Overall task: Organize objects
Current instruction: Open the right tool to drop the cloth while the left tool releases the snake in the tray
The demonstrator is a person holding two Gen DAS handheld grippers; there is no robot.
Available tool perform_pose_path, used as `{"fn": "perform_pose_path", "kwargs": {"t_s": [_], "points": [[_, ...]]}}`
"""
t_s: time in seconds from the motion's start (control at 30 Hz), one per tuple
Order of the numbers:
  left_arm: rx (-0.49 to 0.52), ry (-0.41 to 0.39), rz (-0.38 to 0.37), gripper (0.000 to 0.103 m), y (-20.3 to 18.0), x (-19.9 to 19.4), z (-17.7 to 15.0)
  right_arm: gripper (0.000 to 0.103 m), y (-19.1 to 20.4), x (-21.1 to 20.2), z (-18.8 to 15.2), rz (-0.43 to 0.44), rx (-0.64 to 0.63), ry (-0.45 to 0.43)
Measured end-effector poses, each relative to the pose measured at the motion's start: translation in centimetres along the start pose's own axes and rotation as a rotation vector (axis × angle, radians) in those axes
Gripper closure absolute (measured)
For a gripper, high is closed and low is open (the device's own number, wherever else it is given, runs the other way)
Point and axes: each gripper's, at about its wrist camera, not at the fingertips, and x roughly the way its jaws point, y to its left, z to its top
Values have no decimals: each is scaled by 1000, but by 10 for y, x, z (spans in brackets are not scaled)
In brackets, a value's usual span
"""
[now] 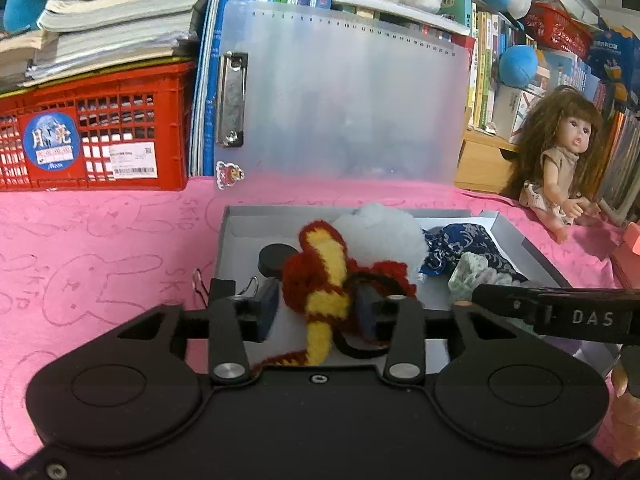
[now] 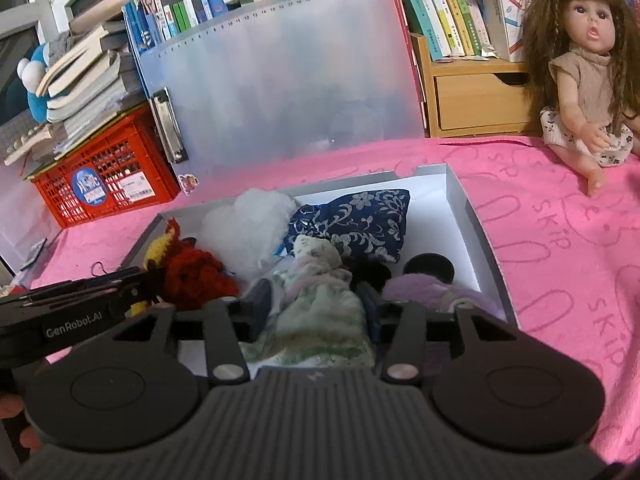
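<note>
Crocheted piece: a red and yellow crocheted piece (image 1: 320, 280) is gripped by the left gripper (image 1: 316, 308), its fingers closed on the yarn at the near left part of the box.
Pale cloth: a pale green floral cloth (image 2: 320, 304) is clamped between the fingers of the right gripper (image 2: 316, 308), at the near middle of the box.
Box: a shallow white box (image 2: 468, 216) is seen with low walls; a white fluffy ball (image 2: 248, 224), a blue floral pouch (image 2: 360, 220), a purple fuzzy item (image 2: 424, 292) and a black round lid (image 2: 428, 266) are packed inside, close together.
Open room: bare white floor is left only along the far right wall of the box.
Surface: a pink cloth with rabbit outlines (image 1: 100, 248) is spread under the box.
Surroundings: a frosted clipboard (image 1: 344, 92) is stood behind the box, a red crate (image 1: 96, 128) under stacked books to the left, a doll (image 2: 588, 60) seated at the right, well apart from the box.
</note>
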Motion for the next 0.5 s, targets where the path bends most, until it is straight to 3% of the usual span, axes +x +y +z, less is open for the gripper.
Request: {"fn": "perform_pose_path", "kwargs": {"t_s": [0.5], "points": [[48, -44, -21, 46, -13, -58, -1, 28, 12, -47, -4, 7, -44, -46]]}}
